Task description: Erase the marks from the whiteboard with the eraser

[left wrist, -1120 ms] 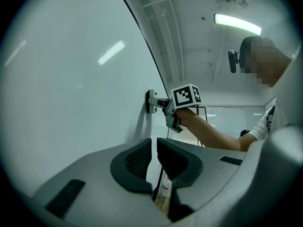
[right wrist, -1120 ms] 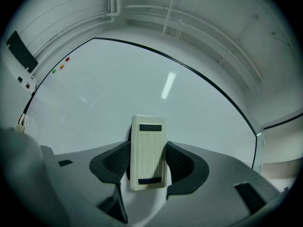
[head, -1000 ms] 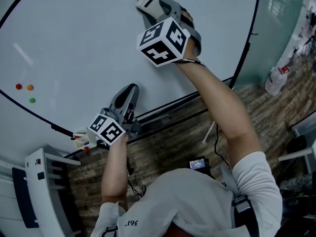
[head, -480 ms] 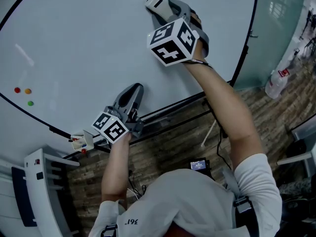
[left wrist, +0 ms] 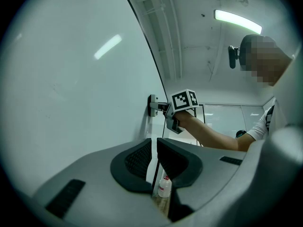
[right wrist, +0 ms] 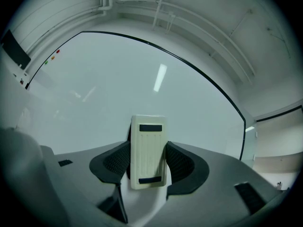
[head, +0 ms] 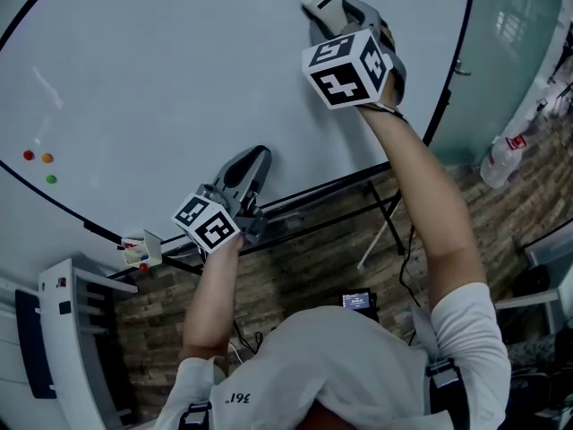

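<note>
A wood-plank floor [head: 309, 267], a frosted glass partition [head: 515, 43], and one strip light [left wrist: 236, 22] on the white ceiling [left wrist: 189, 37].

Bottle [head: 504, 155] on wood floor [head: 313, 267]; red magnet [head: 29, 156] beside orange magnet [head: 47, 158]; white rack [head: 76, 330].

Cool dim light, whiteboard [left wrist: 71, 79] glare — fisheye edges

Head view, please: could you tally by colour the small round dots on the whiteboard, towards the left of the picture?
Red dots: 1
Orange dots: 1
Green dots: 1
Total: 3
</note>
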`<state>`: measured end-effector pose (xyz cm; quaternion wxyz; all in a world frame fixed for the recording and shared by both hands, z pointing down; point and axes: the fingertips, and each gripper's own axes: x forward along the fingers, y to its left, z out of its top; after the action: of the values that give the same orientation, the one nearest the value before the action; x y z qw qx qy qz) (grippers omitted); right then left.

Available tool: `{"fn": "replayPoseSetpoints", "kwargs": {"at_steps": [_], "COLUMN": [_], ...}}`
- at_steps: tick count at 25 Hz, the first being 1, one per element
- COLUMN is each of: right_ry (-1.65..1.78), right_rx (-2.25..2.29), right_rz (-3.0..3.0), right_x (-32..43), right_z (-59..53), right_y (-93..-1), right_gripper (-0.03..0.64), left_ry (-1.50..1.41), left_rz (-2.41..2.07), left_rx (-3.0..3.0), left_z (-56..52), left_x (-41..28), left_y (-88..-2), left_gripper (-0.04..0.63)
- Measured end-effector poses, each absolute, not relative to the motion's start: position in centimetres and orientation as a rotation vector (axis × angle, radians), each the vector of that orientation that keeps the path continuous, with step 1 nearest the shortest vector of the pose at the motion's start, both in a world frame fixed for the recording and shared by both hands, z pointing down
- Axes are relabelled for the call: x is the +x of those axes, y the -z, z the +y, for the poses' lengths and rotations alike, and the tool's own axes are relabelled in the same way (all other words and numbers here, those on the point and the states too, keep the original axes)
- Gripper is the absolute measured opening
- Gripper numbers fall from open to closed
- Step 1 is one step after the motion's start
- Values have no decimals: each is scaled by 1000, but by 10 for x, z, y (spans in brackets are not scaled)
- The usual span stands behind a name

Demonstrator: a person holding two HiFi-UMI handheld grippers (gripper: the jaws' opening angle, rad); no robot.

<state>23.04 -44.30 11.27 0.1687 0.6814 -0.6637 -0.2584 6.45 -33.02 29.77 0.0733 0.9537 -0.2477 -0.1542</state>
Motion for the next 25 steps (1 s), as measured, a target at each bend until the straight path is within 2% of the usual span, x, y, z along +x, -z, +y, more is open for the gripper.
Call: {"fn": "replayPoseSetpoints", "kwargs": {"at_steps": [11, 25], "right_ry": [682, 591], "right_rx": [1934, 2028], "right_rz": [-1931, -1937], "right_x": [258, 310], "right_z": [-445, -425], "right_y": [-116, -138], "right_gripper": [250, 250], "left_ry": [467, 505], "left_rz": [-807, -920], "left_rx": [2846, 2821], "left_z": [-323, -303], "left_x": [75, 46], "left_y": [-298, -298], "left_gripper": [41, 41]}}
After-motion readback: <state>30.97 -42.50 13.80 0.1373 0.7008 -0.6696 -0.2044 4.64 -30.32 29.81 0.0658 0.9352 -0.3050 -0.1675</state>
